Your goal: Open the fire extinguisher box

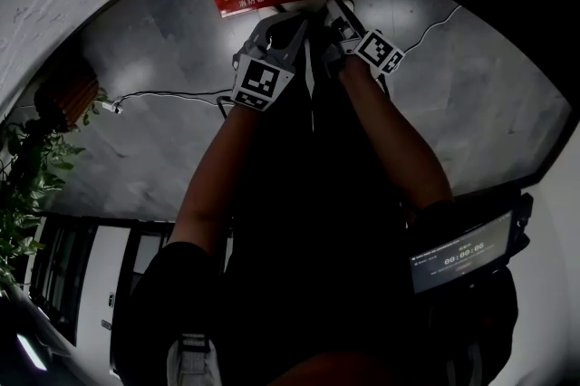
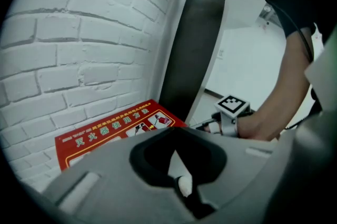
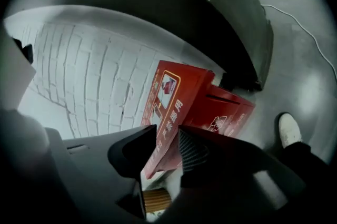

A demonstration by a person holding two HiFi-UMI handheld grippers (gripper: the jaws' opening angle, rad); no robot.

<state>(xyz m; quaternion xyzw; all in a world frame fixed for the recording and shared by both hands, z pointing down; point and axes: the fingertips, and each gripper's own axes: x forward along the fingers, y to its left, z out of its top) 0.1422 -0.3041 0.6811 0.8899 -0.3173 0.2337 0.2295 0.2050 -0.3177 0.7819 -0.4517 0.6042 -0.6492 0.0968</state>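
Both in close: my right gripper point(image 3: 167, 152) is pinching the raised lid edge of the red rectangular fire extinguisher box point(image 3: 224, 110), lying crosswise just ahead; my left gripper point(image 2: 181, 178) is hovering closed, empty.

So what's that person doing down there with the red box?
A person is reaching down to a red fire extinguisher box on the floor by a white brick wall, with a gripper in each hand. The right gripper seems to pinch the edge of the red lid, which is tilted up off the box. The left gripper is close beside it, jaws together and holding nothing. So the box looks partly open.
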